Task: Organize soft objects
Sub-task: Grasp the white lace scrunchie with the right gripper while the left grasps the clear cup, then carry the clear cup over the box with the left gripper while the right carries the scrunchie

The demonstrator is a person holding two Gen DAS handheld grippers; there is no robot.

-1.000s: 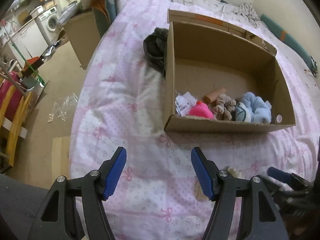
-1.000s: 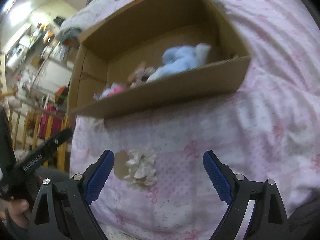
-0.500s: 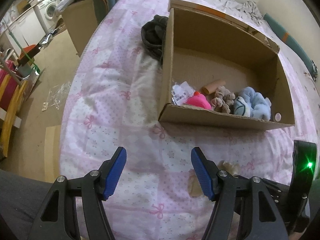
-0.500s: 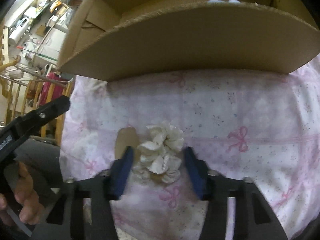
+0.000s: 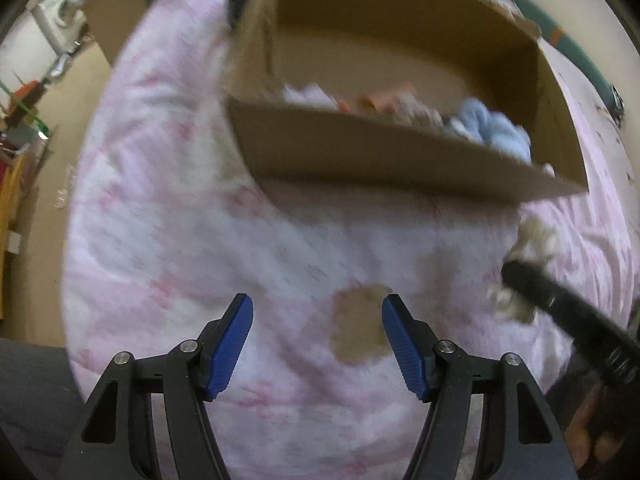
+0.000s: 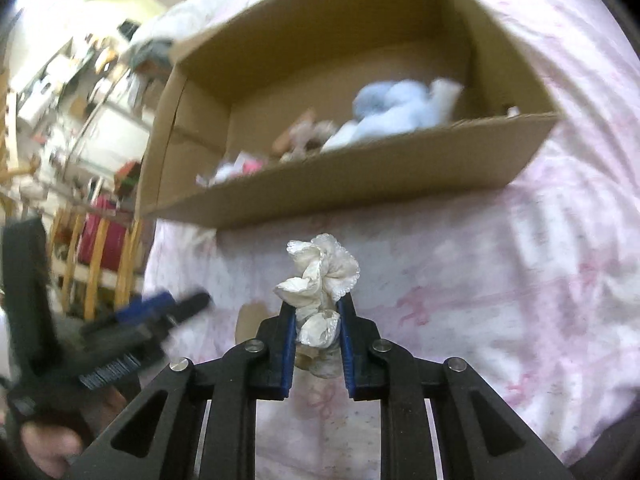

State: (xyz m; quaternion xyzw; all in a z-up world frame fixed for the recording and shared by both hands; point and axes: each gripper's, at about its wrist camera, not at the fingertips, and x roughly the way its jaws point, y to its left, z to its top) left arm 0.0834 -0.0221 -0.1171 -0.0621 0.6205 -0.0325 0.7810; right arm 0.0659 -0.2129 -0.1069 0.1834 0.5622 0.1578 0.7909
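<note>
A cream ruffled scrunchie [image 6: 320,280] with scalloped edges is bunched upright, pinched at its lower part, above the pink patterned bedspread. Just beyond it stands an open cardboard box [image 6: 360,176], holding a pale blue plush toy [image 6: 396,112], a small brownish plush [image 6: 308,136] and something pink [image 6: 250,166].

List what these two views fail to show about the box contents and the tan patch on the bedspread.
- Toys in the cardboard box: left wrist view, motion blur and the front wall hide them.
- Tan patch: blurred; cannot tell what it is.
- White scrunchie: its lower part sits hidden between the right tongs, which are closing on it.
</note>
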